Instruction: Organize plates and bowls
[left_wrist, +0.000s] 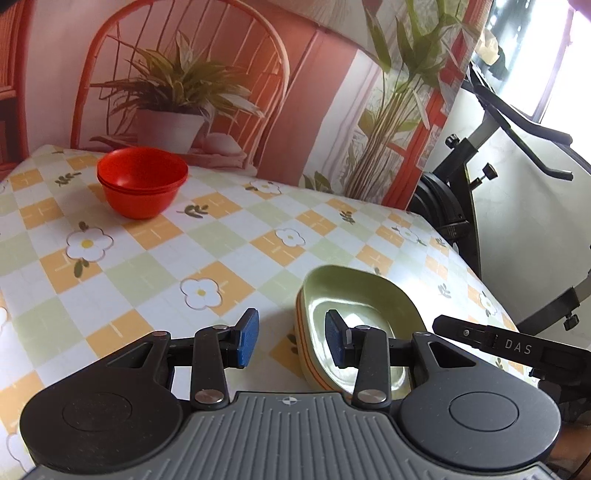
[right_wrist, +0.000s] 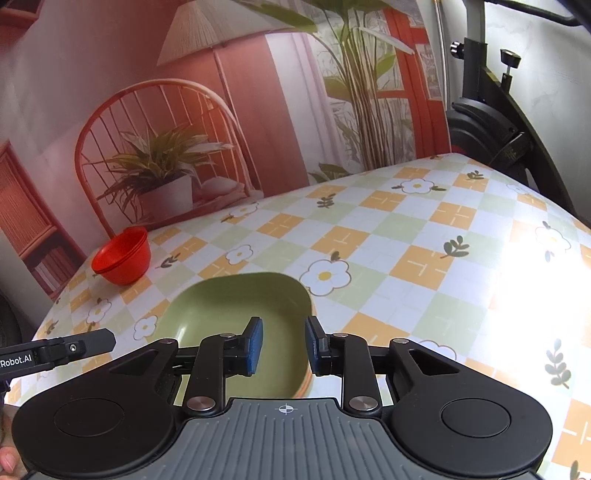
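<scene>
— Where does your left camera sit?
— Low over my left gripper (left_wrist: 291, 341), close above the table (left_wrist: 147, 258), facing the backdrop (left_wrist: 314, 92), with the green plates (left_wrist: 354, 291) just ahead to its right.
— And the right one?
— Over my right gripper (right_wrist: 284, 345), tilted, right above the same green plates (right_wrist: 229, 302).
— What do both see?
— The plates, the red bowls (left_wrist: 142, 184) (right_wrist: 122, 258) far off, the backdrop, and each other's gripper at the frame edge.
</scene>
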